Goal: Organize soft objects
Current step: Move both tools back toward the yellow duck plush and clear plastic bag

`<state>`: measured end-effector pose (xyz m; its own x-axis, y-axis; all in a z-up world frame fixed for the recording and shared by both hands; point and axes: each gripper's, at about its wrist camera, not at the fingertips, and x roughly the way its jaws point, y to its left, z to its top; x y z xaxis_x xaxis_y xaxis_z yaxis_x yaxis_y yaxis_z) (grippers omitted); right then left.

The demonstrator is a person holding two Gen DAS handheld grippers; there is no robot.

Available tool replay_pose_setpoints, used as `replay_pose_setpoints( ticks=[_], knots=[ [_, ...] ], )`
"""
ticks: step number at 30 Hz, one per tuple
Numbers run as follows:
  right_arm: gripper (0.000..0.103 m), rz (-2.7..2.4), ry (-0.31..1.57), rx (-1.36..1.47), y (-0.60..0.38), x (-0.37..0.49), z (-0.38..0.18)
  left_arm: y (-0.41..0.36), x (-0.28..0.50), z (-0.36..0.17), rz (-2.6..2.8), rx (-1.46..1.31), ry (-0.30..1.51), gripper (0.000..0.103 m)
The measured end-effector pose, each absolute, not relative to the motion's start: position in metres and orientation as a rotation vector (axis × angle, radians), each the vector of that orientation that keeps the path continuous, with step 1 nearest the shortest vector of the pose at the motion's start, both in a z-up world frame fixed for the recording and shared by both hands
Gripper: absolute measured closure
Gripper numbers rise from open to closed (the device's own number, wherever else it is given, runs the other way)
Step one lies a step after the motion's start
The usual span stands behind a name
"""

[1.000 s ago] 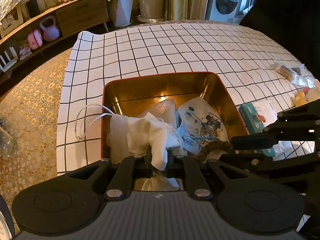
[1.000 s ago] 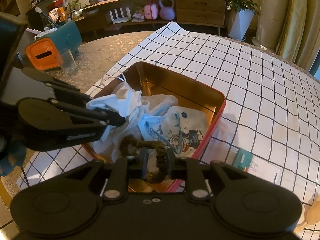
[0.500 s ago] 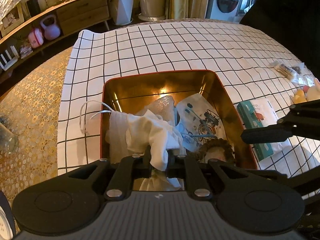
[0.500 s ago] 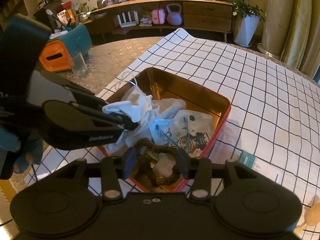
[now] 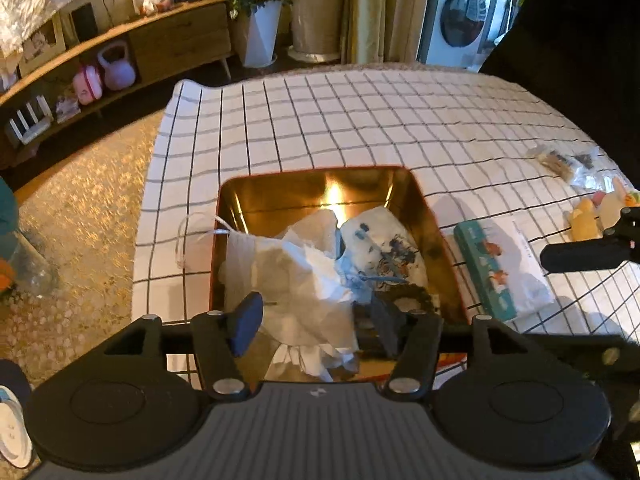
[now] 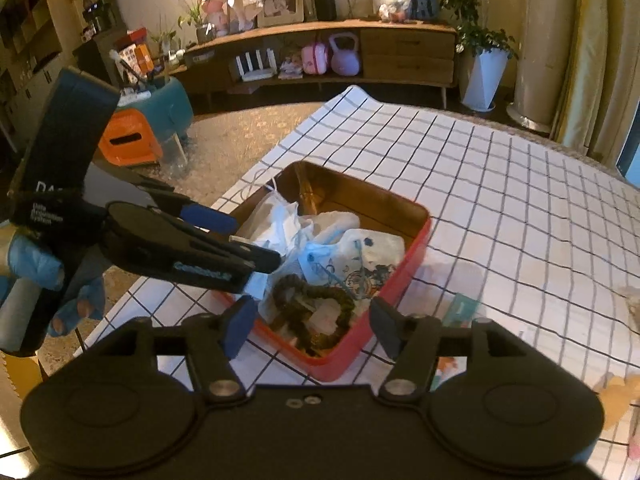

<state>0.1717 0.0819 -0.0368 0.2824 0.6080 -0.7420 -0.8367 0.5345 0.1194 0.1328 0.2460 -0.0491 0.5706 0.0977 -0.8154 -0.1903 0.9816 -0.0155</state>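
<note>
Three soft items fill the tin [image 6: 404, 258]: cloth [image 5: 304, 280], pouch [image 6: 368, 260], scrunchie [image 6: 316, 300]

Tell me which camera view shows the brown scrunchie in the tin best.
The right wrist view: the brown scrunchie lies whole in the tin. In the left wrist view, only part of it shows behind a finger.

**Soft items in the tin**

Red tin [image 6: 404, 258], gold inside, sits on the checked cloth, open top. White crumpled cloth [image 5: 304, 280] fills the left half; its loose cord [image 5: 192, 232] hangs over the left rim onto the cloth. Cartoon-print pouch [image 5: 384, 248] lies flat right of it, touching. Brown scrunchie [image 6: 316, 312] lies looped in the near corner, partly on the pouch's edge. Far end of tin floor is bare.
</note>
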Motion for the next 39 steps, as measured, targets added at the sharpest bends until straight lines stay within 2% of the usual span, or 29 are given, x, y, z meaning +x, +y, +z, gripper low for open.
replay_pose_setpoints(
  ticks=[5,18,20,28,33,39],
  knots=[
    [0.034,0.981,0.796,-0.279,0.051,0.168,-0.015,0.226,0.120,-0.021,0.136,-0.098,0.886,0.034],
    [0.020,0.891,0.728,-0.217,-0.041,0.176,0.031,0.146,0.128,0.026,-0.013,-0.102,0.776,0.026],
    [0.019,0.854,0.721,-0.216,-0.058,0.183,0.036,0.133,0.135,0.028,-0.039,-0.105,0.771,0.020],
    [0.013,0.698,0.723,-0.165,-0.131,0.224,0.050,0.085,0.168,0.024,-0.105,-0.091,0.762,0.018],
    [0.012,0.603,0.730,-0.125,-0.170,0.255,0.049,0.058,0.194,0.015,-0.153,-0.069,0.760,0.005],
    [0.012,0.485,0.763,-0.057,-0.207,0.304,0.033,0.034,0.225,-0.005,-0.213,-0.070,0.775,0.004]
  ],
)
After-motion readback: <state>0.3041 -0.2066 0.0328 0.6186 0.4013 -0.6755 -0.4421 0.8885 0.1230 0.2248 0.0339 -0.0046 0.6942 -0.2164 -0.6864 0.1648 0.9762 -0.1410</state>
